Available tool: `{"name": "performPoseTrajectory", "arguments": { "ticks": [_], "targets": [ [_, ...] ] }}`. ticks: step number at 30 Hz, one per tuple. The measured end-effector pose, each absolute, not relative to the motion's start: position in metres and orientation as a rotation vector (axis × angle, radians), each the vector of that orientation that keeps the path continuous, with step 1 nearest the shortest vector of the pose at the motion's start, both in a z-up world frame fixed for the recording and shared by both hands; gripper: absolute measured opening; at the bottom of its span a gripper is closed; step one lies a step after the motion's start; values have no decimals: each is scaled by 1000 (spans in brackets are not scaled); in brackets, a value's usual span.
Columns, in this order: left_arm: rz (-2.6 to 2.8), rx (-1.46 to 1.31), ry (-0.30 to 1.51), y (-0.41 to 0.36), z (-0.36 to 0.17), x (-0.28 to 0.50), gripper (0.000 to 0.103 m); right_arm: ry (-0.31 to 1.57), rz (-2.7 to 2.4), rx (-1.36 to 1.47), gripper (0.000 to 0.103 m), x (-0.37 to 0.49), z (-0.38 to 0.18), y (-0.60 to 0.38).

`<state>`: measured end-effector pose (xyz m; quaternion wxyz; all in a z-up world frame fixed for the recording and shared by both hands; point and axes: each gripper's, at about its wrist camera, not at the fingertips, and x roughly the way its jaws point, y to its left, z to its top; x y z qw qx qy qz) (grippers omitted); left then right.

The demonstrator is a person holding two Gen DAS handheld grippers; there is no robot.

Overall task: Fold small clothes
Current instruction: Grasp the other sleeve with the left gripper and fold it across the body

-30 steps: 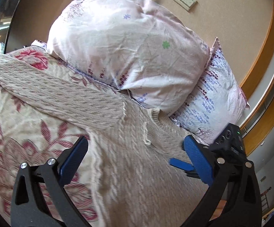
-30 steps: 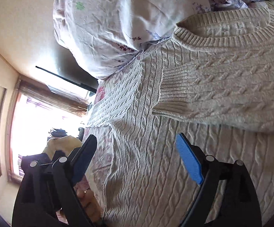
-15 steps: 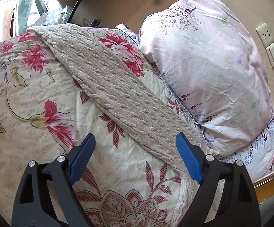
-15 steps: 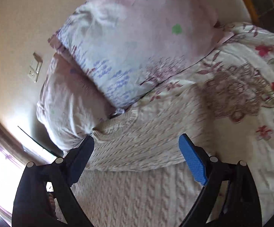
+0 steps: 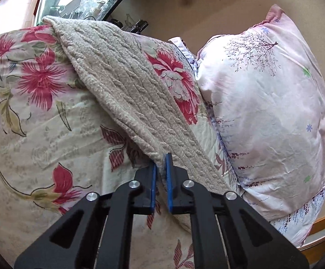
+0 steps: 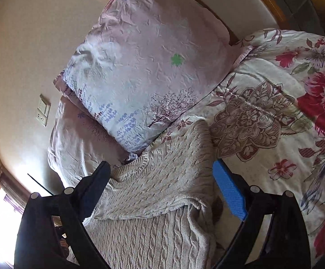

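1. one sweater (image 5: 126,85): a beige cable-knit piece. in the left wrist view its sleeve runs from the upper left of the frame down to the lower centre; in the right wrist view its body (image 6: 158,201) fills the lower centre, with one part folded over across the rest.
2. two grippers, black with blue pads. the left gripper (image 5: 161,170), at the lower centre of its frame, is pinched narrow on the lower edge of the sleeve, with knit caught between the pads. the right gripper (image 6: 162,192) stands wide apart at the bottom of its frame, its fingers on either side of the folded body and holding nothing.
3. two pillows in pale pink cases printed with small trees and flowers. in the right wrist view the larger pillow (image 6: 144,62) sits at the upper centre and partly covers the second pillow (image 6: 79,148) at the left. the left wrist view shows one (image 5: 263,103) on the right side, with what may be the second peeking out beneath it at the lower right.
4. one quilt (image 5: 28,123) with large red flowers on cream covers the bed and carries the sweater; the pillows lie at its far edge.
5. the room: a beige wall (image 6: 28,44) behind the pillows, with a switch plate (image 6: 43,109) at the left of the right wrist view, and bright window light in the lower left corner.
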<state>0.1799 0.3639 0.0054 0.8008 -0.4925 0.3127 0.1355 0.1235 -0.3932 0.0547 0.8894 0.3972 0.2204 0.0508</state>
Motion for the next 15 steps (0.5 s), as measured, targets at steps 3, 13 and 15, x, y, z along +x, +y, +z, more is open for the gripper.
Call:
{"name": "performPoseTrajectory", "arguments": {
  "ticks": [3, 13, 15],
  "targets": [
    [195, -966, 585, 338, 45, 183, 6, 463, 111, 848, 95, 125, 51, -396],
    [-341, -587, 576, 124, 110, 215, 6, 474, 117, 818, 95, 127, 52, -394],
    [-371, -473, 665, 79, 89, 221, 7, 475, 111, 805, 95, 126, 53, -393]
  ]
}}
